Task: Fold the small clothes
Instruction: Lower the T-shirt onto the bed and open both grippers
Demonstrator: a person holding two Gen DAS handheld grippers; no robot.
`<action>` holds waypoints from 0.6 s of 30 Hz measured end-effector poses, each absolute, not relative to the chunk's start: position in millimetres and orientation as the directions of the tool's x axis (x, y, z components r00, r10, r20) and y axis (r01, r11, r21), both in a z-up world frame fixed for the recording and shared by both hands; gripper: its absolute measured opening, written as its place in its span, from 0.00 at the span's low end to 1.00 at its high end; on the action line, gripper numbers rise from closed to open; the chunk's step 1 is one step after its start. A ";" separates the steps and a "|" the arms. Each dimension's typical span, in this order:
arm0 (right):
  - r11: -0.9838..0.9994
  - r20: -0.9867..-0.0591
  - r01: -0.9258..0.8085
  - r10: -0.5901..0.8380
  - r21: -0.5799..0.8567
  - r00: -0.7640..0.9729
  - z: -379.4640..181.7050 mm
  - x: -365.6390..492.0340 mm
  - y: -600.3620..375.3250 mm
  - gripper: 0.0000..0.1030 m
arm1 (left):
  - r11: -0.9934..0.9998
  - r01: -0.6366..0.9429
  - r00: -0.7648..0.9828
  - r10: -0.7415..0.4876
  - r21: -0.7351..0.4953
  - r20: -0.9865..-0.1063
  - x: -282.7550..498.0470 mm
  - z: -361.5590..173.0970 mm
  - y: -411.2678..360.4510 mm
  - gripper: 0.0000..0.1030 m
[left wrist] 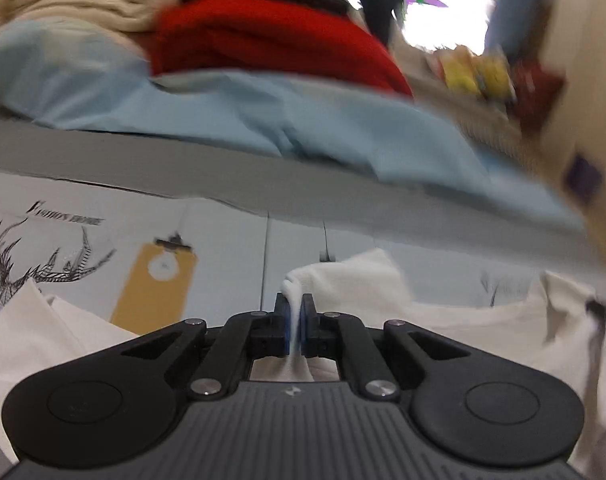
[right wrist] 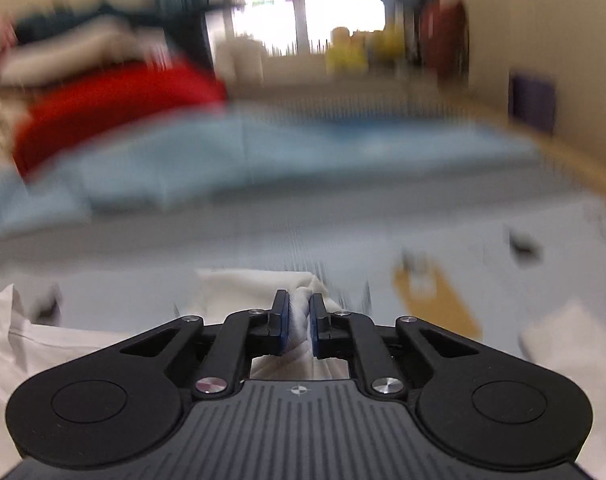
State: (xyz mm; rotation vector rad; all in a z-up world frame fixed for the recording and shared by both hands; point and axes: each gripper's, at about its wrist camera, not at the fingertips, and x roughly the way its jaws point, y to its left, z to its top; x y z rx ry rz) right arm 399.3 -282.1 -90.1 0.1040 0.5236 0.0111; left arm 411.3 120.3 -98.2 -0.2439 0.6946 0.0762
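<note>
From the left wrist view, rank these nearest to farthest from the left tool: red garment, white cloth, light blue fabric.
1. White cloth: pinched in the left tool, bottom centre.
2. Light blue fabric: beyond the grey strip, mid-frame.
3. Red garment: behind the blue fabric, upper centre.

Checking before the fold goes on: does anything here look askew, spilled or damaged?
Nothing looks spilled or damaged. The left gripper and the right gripper each pinch a bunched edge of the white knit garment. Behind, the red cloth and light blue fabric lie rumpled, unfolded.
</note>
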 end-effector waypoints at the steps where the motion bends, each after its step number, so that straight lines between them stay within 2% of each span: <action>1: 0.994 -0.533 0.037 0.023 0.100 0.846 -93.2 403.1 -281.7 0.19 | 0.969 -0.174 0.751 0.015 -0.176 -0.660 412.8 -98.6 121.6 0.17; 2: 0.993 -0.593 0.054 0.020 0.108 0.805 -99.8 408.4 -283.3 0.28 | 0.974 -0.179 0.720 0.033 -0.140 -0.693 415.6 -100.9 119.9 0.26; 3: 0.990 -0.641 0.065 0.030 0.124 0.767 -106.2 410.8 -286.6 0.30 | 0.977 -0.174 0.717 0.039 -0.124 -0.696 414.3 -100.8 118.2 0.27; 7: 0.986 -0.684 0.095 0.023 0.135 0.729 -114.4 404.6 -301.8 0.30 | 0.990 -0.067 0.727 -0.035 -0.122 -0.686 407.3 -90.9 105.3 0.27; 10: 0.982 -0.724 0.135 0.004 0.134 0.690 -118.1 400.0 -318.7 0.30 | 0.980 0.022 0.641 -0.167 -0.200 -0.749 406.8 -104.2 94.7 0.29; 12: 0.973 -0.746 0.193 -0.037 0.124 0.664 -123.5 394.8 -337.1 0.30 | 0.980 0.057 0.524 -0.192 -0.191 -0.830 408.6 -125.8 83.3 0.34; 14: 0.956 -0.778 0.269 -0.079 0.119 0.623 -131.6 386.9 -362.9 0.31 | 0.991 0.079 0.400 -0.127 -0.104 -0.908 406.6 -156.3 71.0 0.35; 16: 0.930 -0.787 0.352 -0.134 0.111 0.603 -136.7 374.9 -393.4 0.31 | 0.994 0.096 0.428 -0.092 -0.056 -0.899 403.7 -151.7 61.8 0.35; 18: 0.908 -0.760 0.407 -0.193 0.102 0.621 -133.8 362.2 -426.6 0.31 | 0.998 0.038 0.406 -0.055 -0.043 -0.912 407.5 -139.2 57.4 0.35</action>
